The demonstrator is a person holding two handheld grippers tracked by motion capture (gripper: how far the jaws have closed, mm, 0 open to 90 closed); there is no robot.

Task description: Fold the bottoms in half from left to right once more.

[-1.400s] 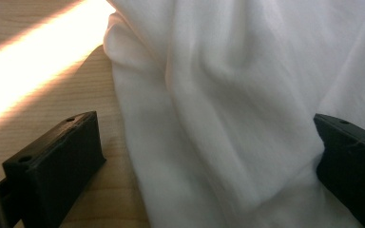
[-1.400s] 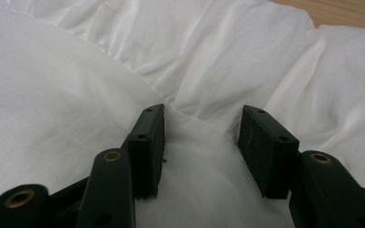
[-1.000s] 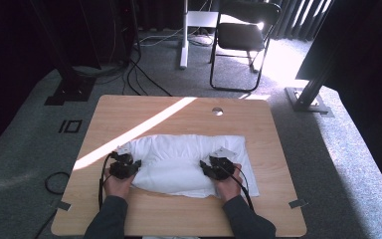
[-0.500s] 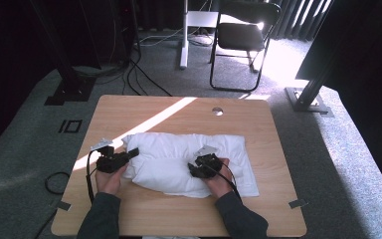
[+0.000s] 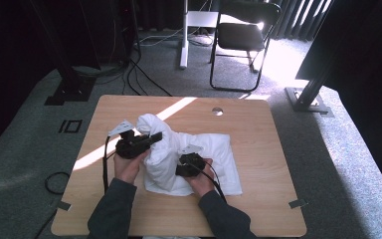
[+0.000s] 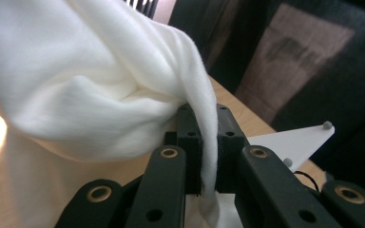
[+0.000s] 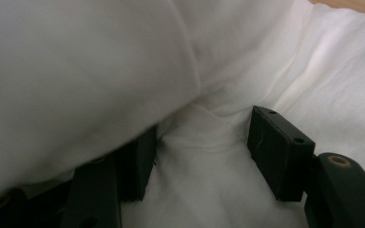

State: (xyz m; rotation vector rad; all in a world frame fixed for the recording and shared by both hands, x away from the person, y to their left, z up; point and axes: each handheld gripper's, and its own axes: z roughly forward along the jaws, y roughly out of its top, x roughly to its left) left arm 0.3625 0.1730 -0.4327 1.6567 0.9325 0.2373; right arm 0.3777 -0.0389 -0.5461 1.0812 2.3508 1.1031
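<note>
Lifting the white cloth [image 5: 171,149] by its edge, left gripper [image 6: 204,156] clamped; right gripper [image 7: 204,147] beside the hanging fold, jaws apart after closing slightly.

The left gripper [image 5: 151,138] is raised, its jaws pinched tight, while the right gripper [image 5: 181,167] sits low, its jaws apart after just closing a little.

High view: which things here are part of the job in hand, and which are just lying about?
In the job:
- white soft cloth
- left gripper, shut on a cloth edge
- right gripper, jaws apart over the cloth
- light wooden table

Lying about:
- black folding chair
- black floor cables
</note>
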